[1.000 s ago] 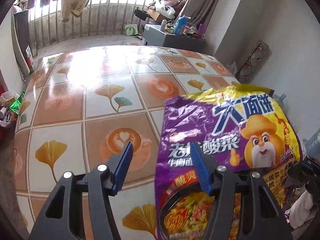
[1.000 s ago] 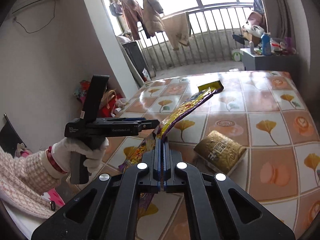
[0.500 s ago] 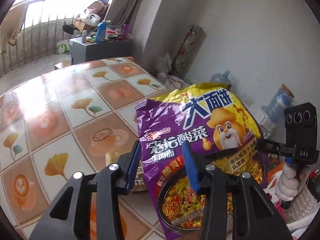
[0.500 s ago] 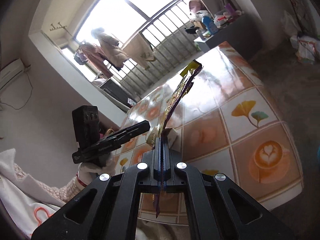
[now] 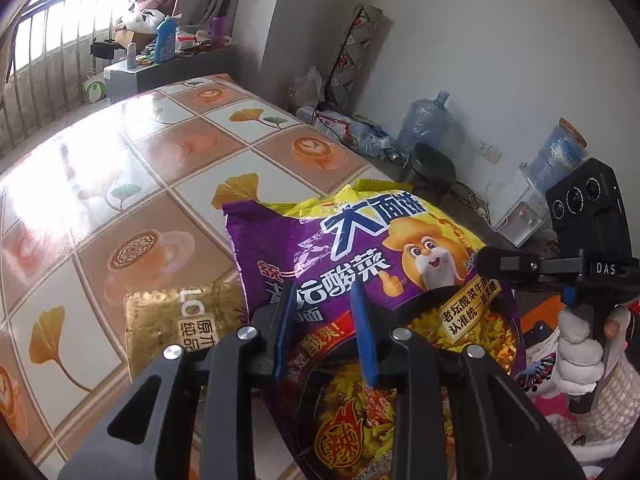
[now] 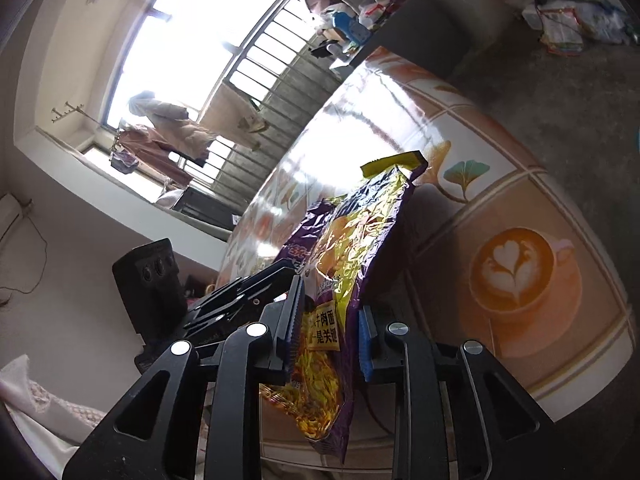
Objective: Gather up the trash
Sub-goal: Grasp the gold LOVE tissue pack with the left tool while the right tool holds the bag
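Right gripper (image 6: 328, 320) opening, noodle wrapper (image 6: 352, 248) bottom hidden

Noodle bag (image 5: 360, 264) partly over gold packet (image 5: 176, 316), on table (image 5: 120, 168).

glossy crinkled foil noodle wrapper (image 5: 360, 264), shiny smooth printed tablecloth (image 5: 120, 168)

A lived-in home: laundry (image 6: 172, 120) hangs at a barred balcony window (image 6: 256, 64), water jugs (image 5: 424, 120) stand along the wall, and a tiled counter (image 5: 120, 160) fills the room.
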`<state>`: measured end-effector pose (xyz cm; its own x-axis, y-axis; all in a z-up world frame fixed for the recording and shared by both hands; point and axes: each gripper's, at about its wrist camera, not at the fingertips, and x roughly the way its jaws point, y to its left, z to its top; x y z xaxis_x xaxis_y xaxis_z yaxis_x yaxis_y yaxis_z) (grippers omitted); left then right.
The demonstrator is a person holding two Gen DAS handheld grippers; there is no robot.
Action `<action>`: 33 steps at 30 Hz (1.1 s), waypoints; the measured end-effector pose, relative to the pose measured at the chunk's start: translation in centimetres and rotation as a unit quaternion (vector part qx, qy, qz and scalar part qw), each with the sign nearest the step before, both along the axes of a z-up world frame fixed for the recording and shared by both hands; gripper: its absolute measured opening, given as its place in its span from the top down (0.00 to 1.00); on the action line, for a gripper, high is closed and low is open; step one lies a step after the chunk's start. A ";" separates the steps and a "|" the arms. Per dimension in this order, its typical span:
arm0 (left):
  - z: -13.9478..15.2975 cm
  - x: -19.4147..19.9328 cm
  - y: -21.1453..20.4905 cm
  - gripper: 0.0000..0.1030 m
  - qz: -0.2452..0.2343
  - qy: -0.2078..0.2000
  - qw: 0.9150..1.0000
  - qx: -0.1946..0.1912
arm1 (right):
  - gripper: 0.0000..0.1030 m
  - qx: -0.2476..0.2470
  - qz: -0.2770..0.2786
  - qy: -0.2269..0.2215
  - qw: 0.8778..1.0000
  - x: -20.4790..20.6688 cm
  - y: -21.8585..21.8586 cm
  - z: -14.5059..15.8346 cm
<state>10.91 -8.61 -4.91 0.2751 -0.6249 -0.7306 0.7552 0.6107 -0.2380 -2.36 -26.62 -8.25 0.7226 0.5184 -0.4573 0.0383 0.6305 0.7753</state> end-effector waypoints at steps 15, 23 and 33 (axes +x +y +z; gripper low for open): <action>3.1 0.8 2.6 0.74 0.022 -0.022 0.998 -0.052 | 1.00 0.069 -0.003 -0.056 0.996 -1.5 -2.3 1.0; 2.7 3.1 4.2 0.74 0.076 -0.021 0.997 -0.025 | 1.00 0.054 -0.031 -0.038 0.997 -2.3 -3.7 0.4; 0.7 6.3 4.7 0.74 0.124 -0.005 0.992 0.033 | 1.00 -0.004 -0.055 0.004 0.998 -2.3 -3.5 -1.2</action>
<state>17.25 -3.88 -4.22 0.4212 -0.4883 -0.7643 0.5826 0.7915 -0.1847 -4.68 -30.12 -9.50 0.7710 0.4328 -0.4672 0.1143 0.6276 0.7701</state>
